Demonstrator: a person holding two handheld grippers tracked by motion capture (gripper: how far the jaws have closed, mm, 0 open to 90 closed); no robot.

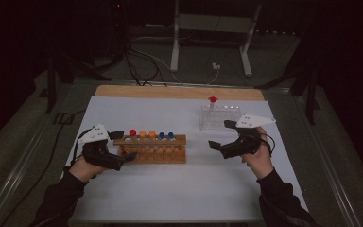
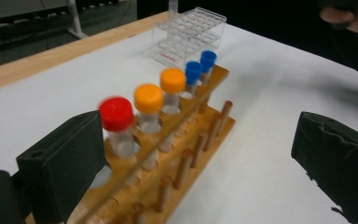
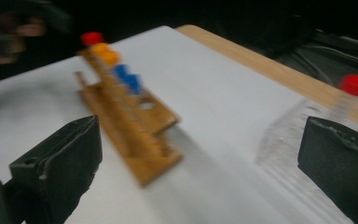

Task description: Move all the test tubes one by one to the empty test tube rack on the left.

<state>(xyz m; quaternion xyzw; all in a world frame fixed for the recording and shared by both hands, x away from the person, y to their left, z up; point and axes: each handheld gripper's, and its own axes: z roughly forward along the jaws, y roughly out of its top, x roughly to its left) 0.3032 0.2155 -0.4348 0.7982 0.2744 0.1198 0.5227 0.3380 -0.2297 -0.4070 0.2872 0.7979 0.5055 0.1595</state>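
Wooden rack: I see the wooden rack (image 1: 153, 148) lying left of centre on the table (image 1: 194, 189), its long side running across the high view; in the left gripper view it sits (image 2: 186, 154) between my jaws, closer to the left one.
Tubes in rack: five capped tubes stand upright in a row along its far rail: the red-capped tube (image 1: 132, 134) at the left end, two orange-capped tubes (image 1: 147, 134) next, two blue-capped tubes (image 1: 166, 135) last. The holes right of the blue ones are bare.
Left hand-held gripper: my left hand-held gripper (image 1: 118, 147) is released, jaws spread wide around the rack's left end. From its own camera the left jaw stands just beside the red-capped tube (image 2: 117, 122); I cannot tell whether it touches. The right jaw is well clear of the rack.
Right hand-held gripper: my right hand-held gripper (image 1: 223, 135) is released too, jaws wide with nothing between them, held over bare table between the two racks.
Clear rack: a clear plastic rack (image 1: 220, 118) stands toward the far right of the table, with one lone red-capped tube (image 1: 212, 102) upright at its far left side.
Table edge: a strip of bare wood (image 1: 179, 91) runs along the far side.
Blur: the right gripper view is smeared, so I can't read fine detail there.
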